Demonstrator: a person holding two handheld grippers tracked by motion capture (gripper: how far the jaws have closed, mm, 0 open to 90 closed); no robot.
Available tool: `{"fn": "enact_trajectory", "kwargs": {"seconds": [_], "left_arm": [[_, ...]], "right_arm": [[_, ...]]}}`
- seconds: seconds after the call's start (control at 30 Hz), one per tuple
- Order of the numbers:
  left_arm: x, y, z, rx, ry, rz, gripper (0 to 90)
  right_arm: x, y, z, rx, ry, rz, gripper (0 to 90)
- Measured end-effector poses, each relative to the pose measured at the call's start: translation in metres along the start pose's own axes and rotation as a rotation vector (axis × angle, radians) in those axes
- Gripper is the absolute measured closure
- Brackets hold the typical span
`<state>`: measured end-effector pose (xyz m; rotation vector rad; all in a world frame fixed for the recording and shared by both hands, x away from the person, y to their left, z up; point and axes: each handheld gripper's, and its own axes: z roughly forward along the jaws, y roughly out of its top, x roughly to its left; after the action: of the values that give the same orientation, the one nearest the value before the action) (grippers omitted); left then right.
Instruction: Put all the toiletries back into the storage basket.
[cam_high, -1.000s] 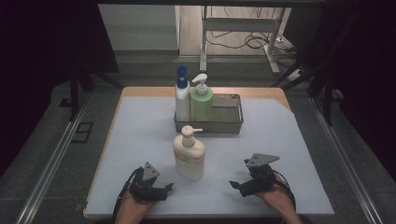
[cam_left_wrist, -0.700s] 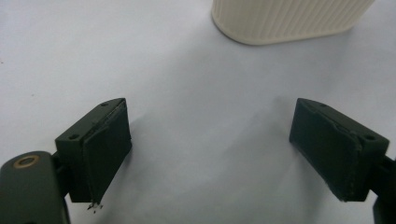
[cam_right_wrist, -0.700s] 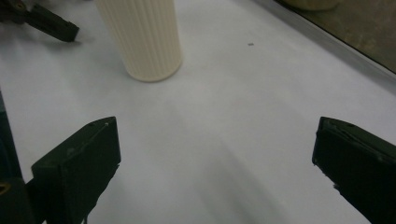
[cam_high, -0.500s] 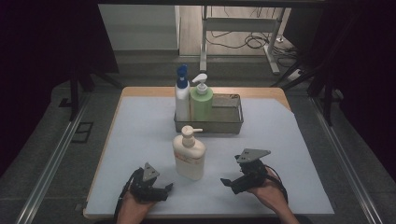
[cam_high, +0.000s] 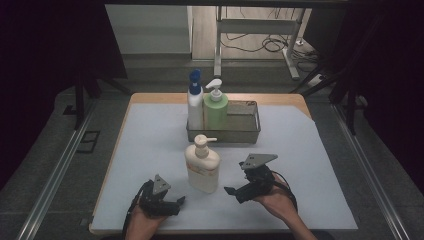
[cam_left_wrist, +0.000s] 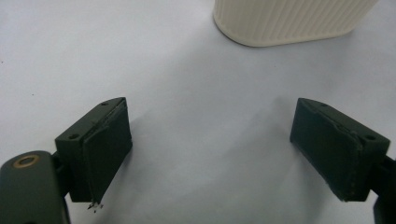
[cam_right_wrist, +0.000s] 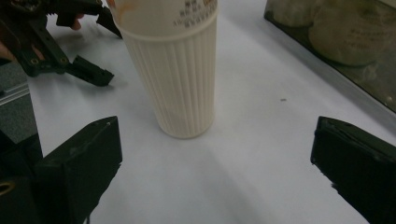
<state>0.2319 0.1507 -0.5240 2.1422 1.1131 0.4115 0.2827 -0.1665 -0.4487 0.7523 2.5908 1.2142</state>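
Observation:
A cream pump bottle (cam_high: 202, 164) stands upright on the white table mat (cam_high: 150, 145), in front of a metal mesh basket (cam_high: 245, 129). The basket holds a white bottle with a blue cap (cam_high: 194, 102) and a green pump bottle (cam_high: 215, 107). My left gripper (cam_high: 176, 204) rests low on the mat to the left of the cream bottle, open and empty. Its view catches the ribbed bottle base (cam_left_wrist: 289, 21) ahead. My right gripper (cam_high: 232, 190) is open just right of the bottle, pointing at it, with the ribbed bottle (cam_right_wrist: 175, 70) ahead between its jaws, untouched.
The basket's right half is vacant. Metal rails (cam_high: 55, 175) run along both sides of the table, and a dark floor with cables (cam_high: 260, 45) lies beyond the far edge. In the right gripper view the left gripper (cam_right_wrist: 56, 51) sits behind the bottle.
My right gripper has moved left toward the cream bottle and turned to face it. The left gripper has stayed in place.

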Motion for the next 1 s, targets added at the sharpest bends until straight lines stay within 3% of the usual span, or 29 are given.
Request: {"fn": "enact_trajectory", "kwargs": {"seconds": [0.47, 0.53, 1.0], "left_arm": [[0.0, 0.0, 0.0, 0.0, 0.0, 0.0, 12.4], [0.0, 0.0, 0.0, 0.0, 0.0, 0.0, 12.4], [0.0, 0.0, 0.0, 0.001, 0.0, 0.0, 12.4]], "right_arm": [[0.013, 0.03, 0.01, -0.015, 0.016, -0.044, 6.3], [0.014, 0.034, 0.012, -0.03, 0.04, -0.045, 6.3], [0.024, 0.058, 0.028, -0.035, 0.025, -0.061, 13.7]]}}
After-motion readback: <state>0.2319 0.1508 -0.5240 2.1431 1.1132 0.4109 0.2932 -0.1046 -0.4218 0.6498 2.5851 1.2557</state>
